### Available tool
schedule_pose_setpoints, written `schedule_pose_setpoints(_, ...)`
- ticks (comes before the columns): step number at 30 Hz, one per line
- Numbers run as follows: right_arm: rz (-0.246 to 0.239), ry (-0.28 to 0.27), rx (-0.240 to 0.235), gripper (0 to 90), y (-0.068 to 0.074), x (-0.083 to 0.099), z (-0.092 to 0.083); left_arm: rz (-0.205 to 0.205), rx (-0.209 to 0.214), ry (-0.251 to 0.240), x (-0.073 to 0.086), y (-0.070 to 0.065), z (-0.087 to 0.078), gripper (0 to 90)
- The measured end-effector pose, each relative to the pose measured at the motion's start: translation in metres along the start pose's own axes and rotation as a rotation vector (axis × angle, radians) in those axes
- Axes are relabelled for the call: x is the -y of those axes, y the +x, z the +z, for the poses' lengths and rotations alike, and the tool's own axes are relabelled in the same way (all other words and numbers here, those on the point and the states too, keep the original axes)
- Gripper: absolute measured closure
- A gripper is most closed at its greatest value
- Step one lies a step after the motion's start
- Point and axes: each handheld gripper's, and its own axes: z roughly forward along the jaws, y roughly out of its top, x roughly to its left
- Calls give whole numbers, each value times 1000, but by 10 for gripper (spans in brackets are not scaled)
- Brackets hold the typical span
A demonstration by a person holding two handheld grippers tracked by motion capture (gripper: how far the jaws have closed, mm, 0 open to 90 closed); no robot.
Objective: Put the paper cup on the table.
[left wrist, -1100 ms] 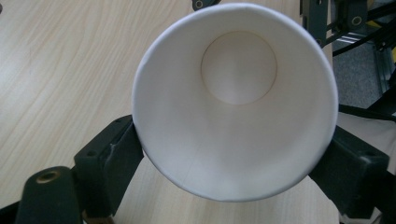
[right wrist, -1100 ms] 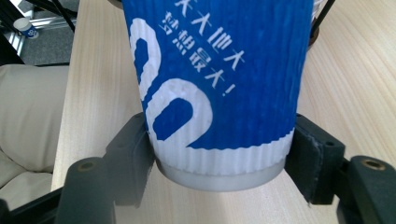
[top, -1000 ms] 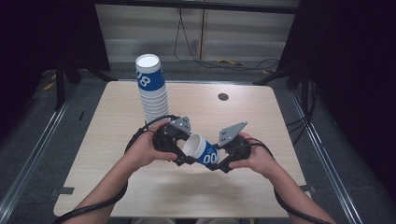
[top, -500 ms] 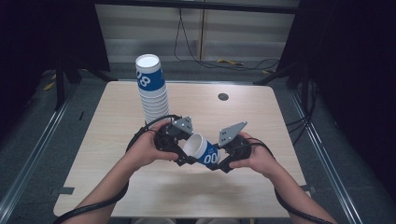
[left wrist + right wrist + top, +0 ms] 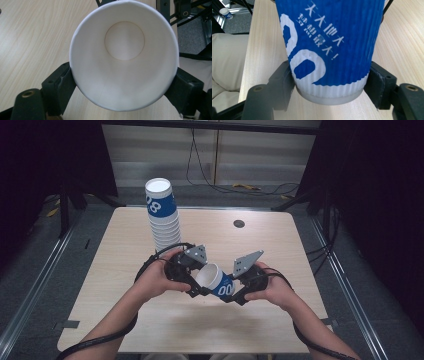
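Lying on its side above the near middle of the table (image 5: 125, 320), the paper cup (image 5: 216, 280) is held between both tools, its open mouth toward the left gripper (image 5: 196, 286) and its base toward the right gripper (image 5: 234, 295). The right gripper is clamped on the cup's lower wall just above the base ring, both pads pressing the ribbed sleeve in the right gripper view. The left gripper's jaws have just been closing, with the cup's rim between them; in the left gripper view the pads look to touch the rim on both sides, though how firmly they bite is hard to judge from this angle. Judging by the scene, one cup has been taken apart from the stack of cups (image 5: 163, 217) that stands upright farther back on the left, and the handover or setting down is still to come; the stack remains tall, so most of the work seems left. The cup is thin white paper inside, smooth with a round flat bottom, and outside it wears a corrugated blue sleeve with white print; it tapers toward the base. The tabletop is pale wood grain, matte and flat
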Motion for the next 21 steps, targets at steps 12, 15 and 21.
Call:
schedule_pose_setpoints(12, 19, -31, -23, 299, 3, 0, 7, -19, 10, 50, 0, -2, -6, 213)
schedule_pose_setpoints(15, 30, -42, -22, 267, 3, 1, 8, -38, 11, 59, 0, -2, -7, 216)
schedule_pose_setpoints(21, 50, -30, -16, 208, 4, 2, 10, -40, 7, 76, 1, -2, -8, 217)
